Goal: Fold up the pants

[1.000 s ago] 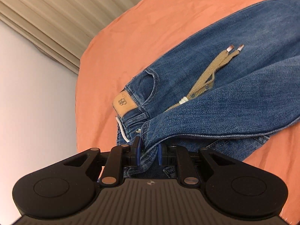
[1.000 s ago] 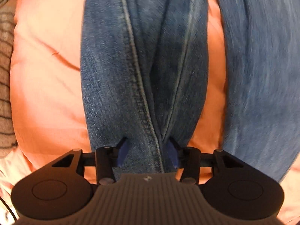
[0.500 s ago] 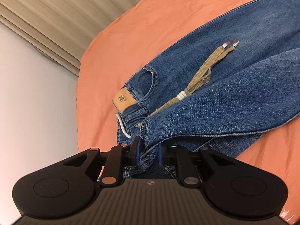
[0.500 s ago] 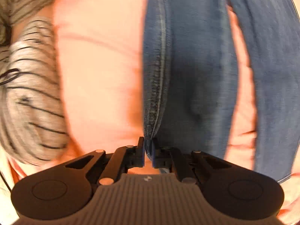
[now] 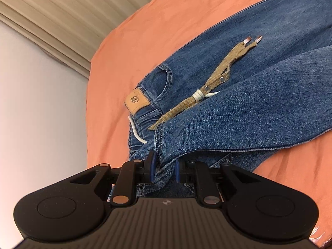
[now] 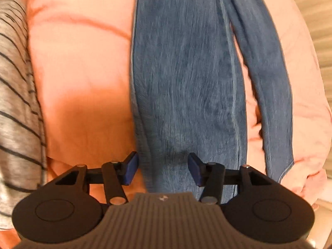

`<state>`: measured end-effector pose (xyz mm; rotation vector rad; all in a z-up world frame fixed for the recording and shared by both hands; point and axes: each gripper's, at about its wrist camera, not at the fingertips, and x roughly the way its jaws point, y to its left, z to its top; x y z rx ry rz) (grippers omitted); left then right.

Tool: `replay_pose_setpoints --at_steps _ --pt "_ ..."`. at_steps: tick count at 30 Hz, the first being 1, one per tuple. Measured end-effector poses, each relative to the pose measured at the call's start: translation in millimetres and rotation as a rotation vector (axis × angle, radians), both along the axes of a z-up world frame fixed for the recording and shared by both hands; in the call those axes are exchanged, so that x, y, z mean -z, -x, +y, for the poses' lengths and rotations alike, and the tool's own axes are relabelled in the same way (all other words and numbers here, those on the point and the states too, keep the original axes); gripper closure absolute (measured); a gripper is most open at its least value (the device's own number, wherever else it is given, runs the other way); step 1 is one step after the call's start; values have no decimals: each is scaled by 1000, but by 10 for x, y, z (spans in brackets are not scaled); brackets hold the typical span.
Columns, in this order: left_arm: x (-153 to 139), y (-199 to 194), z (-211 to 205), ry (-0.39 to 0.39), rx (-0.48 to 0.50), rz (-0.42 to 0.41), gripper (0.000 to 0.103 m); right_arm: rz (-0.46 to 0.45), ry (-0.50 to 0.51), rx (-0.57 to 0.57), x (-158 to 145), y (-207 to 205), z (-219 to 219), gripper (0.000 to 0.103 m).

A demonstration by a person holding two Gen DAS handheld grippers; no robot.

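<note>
- Left wrist view: my left gripper [image 5: 164, 169] has its jaws closed on a bunched fold of the jeans [image 5: 249, 112], pinching the denim between the two blue pads [image 5: 152, 166].
- The jeans lie across an orange bedsheet [image 5: 145, 41], with the waistband end nearest my left gripper and the legs running off to the upper right.
- A tan leather patch [image 5: 137, 101] sits on the waistband, just beside a pocket opening [image 5: 165, 76].
- A tan drawstring [image 5: 215, 78] lies on top of the denim, bound partway along by a white wrap, its two metal tips resting side by side at the far end.
- A white cord [image 5: 136, 132] loops out below the patch.
- One layer of denim is folded over the other, its stitched edge running from my jaws out to the right.
- A cream pleated curtain [image 5: 62, 10] and a pale wall [image 5: 31, 103] fill the upper left.
- Right wrist view: my right gripper [image 6: 162, 171] hovers with its jaws wide apart, holding nothing; the jeans leg [image 6: 186, 83] runs straight ahead beneath and between the pads, though I cannot tell whether they touch it.
- A second strip of denim [image 6: 269, 83] runs alongside to the right, over the same orange sheet [image 6: 83, 83].
- A grey striped fabric [image 6: 16, 83] lies at the left edge.
- This view is somewhat blurred.
</note>
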<state>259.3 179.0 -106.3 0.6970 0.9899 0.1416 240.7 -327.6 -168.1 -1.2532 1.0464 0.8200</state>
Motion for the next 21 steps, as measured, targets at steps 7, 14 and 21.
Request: replay_pose_setpoints --at_steps 7,14,21 --pt "-31 65 -11 14 -33 -33 84 -36 0 -5 6 245 4 103" --pt "-349 157 48 110 -66 -135 86 -284 -141 224 -435 89 -85 103" --pt "-919 -58 48 190 -59 -242 86 -553 -210 407 -1279 -899 -256 103"
